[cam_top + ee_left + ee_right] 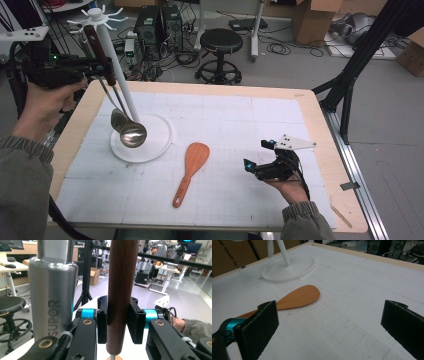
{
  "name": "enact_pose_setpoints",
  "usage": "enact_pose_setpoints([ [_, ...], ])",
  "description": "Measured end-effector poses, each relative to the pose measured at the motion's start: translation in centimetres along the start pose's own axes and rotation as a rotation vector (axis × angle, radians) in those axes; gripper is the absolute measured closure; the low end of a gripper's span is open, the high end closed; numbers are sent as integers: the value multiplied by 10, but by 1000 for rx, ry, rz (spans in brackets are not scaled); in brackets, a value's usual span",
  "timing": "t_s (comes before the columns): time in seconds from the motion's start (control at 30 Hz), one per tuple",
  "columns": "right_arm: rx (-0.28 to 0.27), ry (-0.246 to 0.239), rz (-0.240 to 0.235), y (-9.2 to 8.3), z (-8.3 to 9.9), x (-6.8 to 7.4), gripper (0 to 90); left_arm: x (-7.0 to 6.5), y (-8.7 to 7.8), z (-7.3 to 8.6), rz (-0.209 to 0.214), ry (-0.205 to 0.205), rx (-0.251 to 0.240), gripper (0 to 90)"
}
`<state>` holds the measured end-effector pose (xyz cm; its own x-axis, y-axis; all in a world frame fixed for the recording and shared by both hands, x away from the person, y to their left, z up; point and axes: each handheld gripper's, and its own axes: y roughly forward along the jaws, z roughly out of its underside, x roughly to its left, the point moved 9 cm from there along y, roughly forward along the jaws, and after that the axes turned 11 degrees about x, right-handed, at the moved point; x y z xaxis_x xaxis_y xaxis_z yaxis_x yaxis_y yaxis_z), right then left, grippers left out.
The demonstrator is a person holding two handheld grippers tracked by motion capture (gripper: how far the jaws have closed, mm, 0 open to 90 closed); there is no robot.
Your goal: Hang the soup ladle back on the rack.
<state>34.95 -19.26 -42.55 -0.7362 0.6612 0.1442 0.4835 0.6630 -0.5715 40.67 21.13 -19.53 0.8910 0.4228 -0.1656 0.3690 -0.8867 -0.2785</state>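
Dark wooden handle of a ladle [121, 290] sits clamped between the pads of the left gripper [102, 67], which holds it up beside the white rack post [117, 75] at the table's left. In the high view the ladle hangs nearly upright, handle end up toward the rack's hook crown [98, 16], steel bowl [133, 134] down over the round white base [150, 145]. Its long axis leans slightly, top to the left and bowl to the right. A second steel utensil [52, 297] already hangs just beside it, its spoon bowl [118, 119] low by the post.

The step looks like hooking the ladle onto the rack. To do it well, keep the grip firm on the wood, raise the handle end to a free prong, and keep the shaft clear of the hanging neighbour so the two do not knock together.

The right gripper [261, 159] rests low on the white mat [235, 125], jaws spread wide and holding nothing, with the wooden rice paddle [297, 298] lying flat near it, blade pointing toward the rack.
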Motion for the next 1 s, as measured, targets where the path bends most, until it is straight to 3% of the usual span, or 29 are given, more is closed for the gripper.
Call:
enact_pose_setpoints([
  [0.4,-12,-7,-1,0,-2,1,3,0,-5,5,-25,-16,-38,715],
  [0.67,-13,-10,-4,-1,-2,2,3,1,-12,8,-67,-21,-63,717],
  [1.0,-12,-13,-14,1,-3,4,3,2,-8,4,-50,-31,-40,731],
])
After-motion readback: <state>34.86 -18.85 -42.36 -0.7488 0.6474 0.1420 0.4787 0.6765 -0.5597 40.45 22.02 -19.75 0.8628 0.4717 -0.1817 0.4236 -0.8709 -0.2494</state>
